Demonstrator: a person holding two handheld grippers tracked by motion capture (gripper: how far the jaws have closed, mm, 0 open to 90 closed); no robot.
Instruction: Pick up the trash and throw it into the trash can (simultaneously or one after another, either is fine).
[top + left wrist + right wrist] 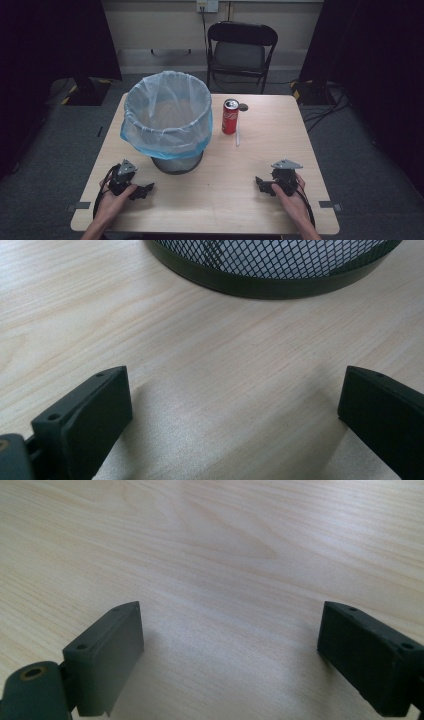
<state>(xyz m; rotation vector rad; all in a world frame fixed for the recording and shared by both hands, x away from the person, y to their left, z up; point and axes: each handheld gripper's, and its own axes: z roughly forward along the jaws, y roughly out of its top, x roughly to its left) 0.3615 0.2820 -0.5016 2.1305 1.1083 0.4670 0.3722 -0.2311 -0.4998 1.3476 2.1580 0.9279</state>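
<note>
1. A person sits at a wooden table with a gripper in each hand, low near the front edge.
2. The left gripper rests just in front of a mesh bin with a blue bag in it. Its jaws stand wide apart with nothing between them, and the left gripper view shows the bin's dark bottom ring a little way ahead.
3. The right gripper sits on the other side, well away from the bin. Its jaws are wide apart too, with bare wood between them.
4. A red can stands upright just to the right of the bin, near the back of the table. A white straw lies flat right beside it, and a small dark round thing lies just behind it.
5. The work looks like it is only starting: nothing is held yet, and the can looks like the thing to throw away.
6. The next move likely needs the right gripper to reach forward to the can, put one jaw on each side, and squeeze gently so it does not tip over.
</note>
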